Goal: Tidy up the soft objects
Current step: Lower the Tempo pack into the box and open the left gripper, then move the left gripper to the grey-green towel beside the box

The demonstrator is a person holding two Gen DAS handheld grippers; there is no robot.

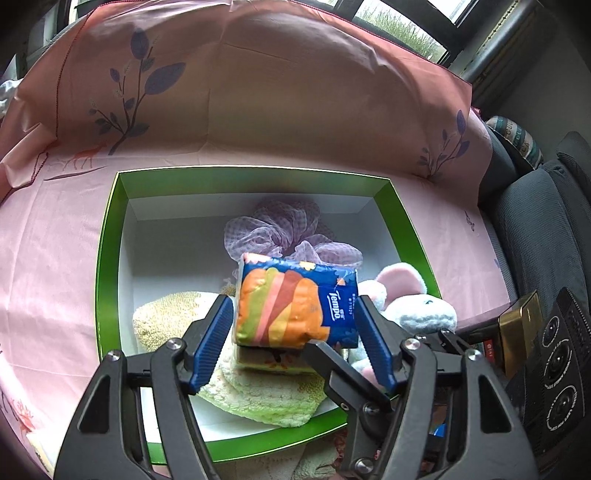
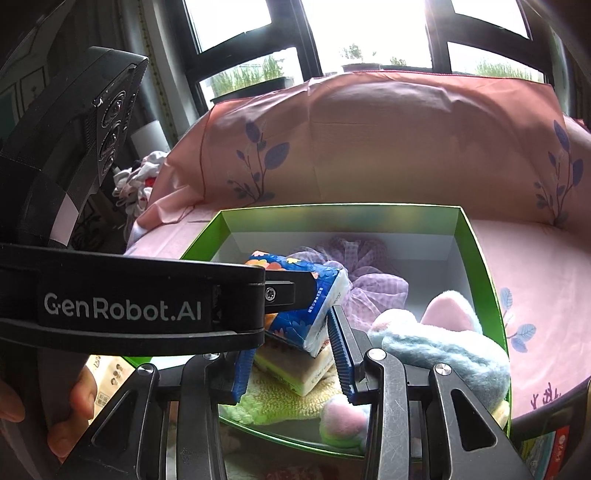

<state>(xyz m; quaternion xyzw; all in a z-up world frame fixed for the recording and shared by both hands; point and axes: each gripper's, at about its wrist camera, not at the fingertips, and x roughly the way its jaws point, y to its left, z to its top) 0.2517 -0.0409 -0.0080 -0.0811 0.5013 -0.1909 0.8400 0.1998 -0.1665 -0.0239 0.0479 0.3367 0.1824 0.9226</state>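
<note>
My left gripper (image 1: 293, 306) is shut on a blue and orange Tempo tissue pack (image 1: 295, 302) and holds it over the green box (image 1: 107, 236). In the box lie a yellow-green fluffy towel (image 1: 258, 395), a second tissue pack (image 1: 266, 360) under the held one, a purple checked scrunchie (image 1: 280, 229) and a pink and blue plush toy (image 1: 413, 299). In the right wrist view the held pack (image 2: 306, 295) sits in the left gripper's black finger. My right gripper (image 2: 291, 350) is open and empty, just over the box's near side, above the second pack (image 2: 295, 369) and beside the plush toy (image 2: 443, 347).
The box (image 2: 484, 258) rests on a pink leaf-print cloth (image 1: 55, 236) that rises into a backrest. A dark grey seat (image 1: 535, 229) lies to the right. Windows (image 2: 369, 33) stand behind. A hand (image 2: 74, 413) grips the left gripper's body.
</note>
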